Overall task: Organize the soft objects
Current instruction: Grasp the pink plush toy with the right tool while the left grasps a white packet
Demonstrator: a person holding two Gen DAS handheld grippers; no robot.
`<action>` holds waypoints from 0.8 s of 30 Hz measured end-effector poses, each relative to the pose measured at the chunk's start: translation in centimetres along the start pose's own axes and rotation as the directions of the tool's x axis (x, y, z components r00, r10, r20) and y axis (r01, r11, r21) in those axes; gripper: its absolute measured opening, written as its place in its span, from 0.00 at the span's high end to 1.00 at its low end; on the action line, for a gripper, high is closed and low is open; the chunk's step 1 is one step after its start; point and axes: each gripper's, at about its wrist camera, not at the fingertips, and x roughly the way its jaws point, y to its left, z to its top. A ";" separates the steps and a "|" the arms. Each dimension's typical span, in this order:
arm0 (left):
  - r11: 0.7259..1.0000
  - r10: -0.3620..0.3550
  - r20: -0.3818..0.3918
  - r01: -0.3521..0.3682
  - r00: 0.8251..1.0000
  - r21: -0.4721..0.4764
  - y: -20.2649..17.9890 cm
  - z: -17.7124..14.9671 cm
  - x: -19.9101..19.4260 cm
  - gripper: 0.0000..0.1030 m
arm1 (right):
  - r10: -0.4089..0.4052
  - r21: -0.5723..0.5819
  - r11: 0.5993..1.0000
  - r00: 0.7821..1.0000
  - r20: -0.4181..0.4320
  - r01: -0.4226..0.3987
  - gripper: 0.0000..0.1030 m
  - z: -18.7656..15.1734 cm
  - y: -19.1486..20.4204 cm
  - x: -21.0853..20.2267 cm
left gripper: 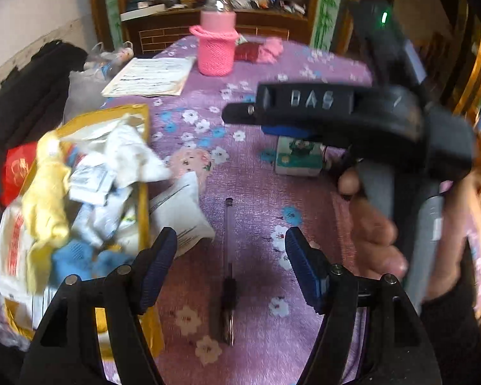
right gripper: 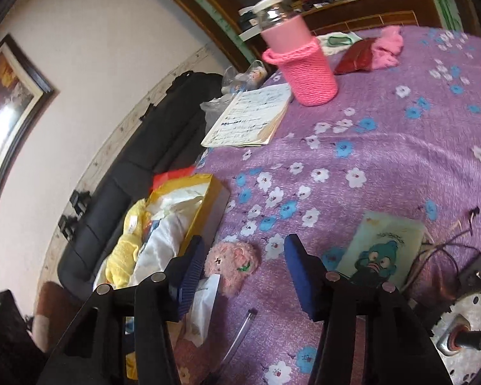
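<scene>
A: Where are the soft things?

B: Most sit heaped in the yellow box [left gripper: 142, 173] at the left edge of the purple cloth [left gripper: 247, 73]: a yellow towel [left gripper: 48, 199], white packets, something blue near its front. The heap is blurred, so I cannot tell the items apart. A pink plush [right gripper: 232, 261] lies on the cloth just right of the box.

A: And the tools?

B: The left gripper [left gripper: 231, 253] stands wide apart, nothing between its pads, with a pen [left gripper: 228, 256] lying on the cloth below the gap. The right gripper [right gripper: 243, 271] is parted too, gripping nothing; the plush shows between its fingers but apart from them.

A: Anything cut off?

B: In the left view the right tool is smeared and covers most of a green card [left gripper: 299, 157]. A hand [left gripper: 373, 234] on it is blurred. A metal disc [right gripper: 468, 337] runs off the right view's corner.
</scene>
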 end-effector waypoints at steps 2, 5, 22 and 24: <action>0.999 0.048 -0.031 -0.047 0.998 0.025 -0.4 0.4 1.3 0.38 | 0.005 0.019 1.000 1.000 0.005 -0.005 0.49 0.0 -0.5 -0.4; 0.989 0.133 -0.076 -0.127 0.988 0.076 -0.6 1.3 3.4 0.40 | 0.010 0.028 1.000 1.000 0.016 -0.011 0.49 0.1 -0.8 -0.7; 0.985 0.017 0.080 -0.003 0.997 -0.174 4.9 -1.3 -1.8 0.91 | 0.025 0.001 1.000 0.996 -0.081 -0.025 0.48 -0.4 0.1 3.5; 0.976 0.001 0.096 0.020 0.995 -0.216 5.7 -2.0 -2.5 0.92 | 0.019 0.002 1.000 0.995 -0.098 -0.019 0.48 -0.3 0.1 4.7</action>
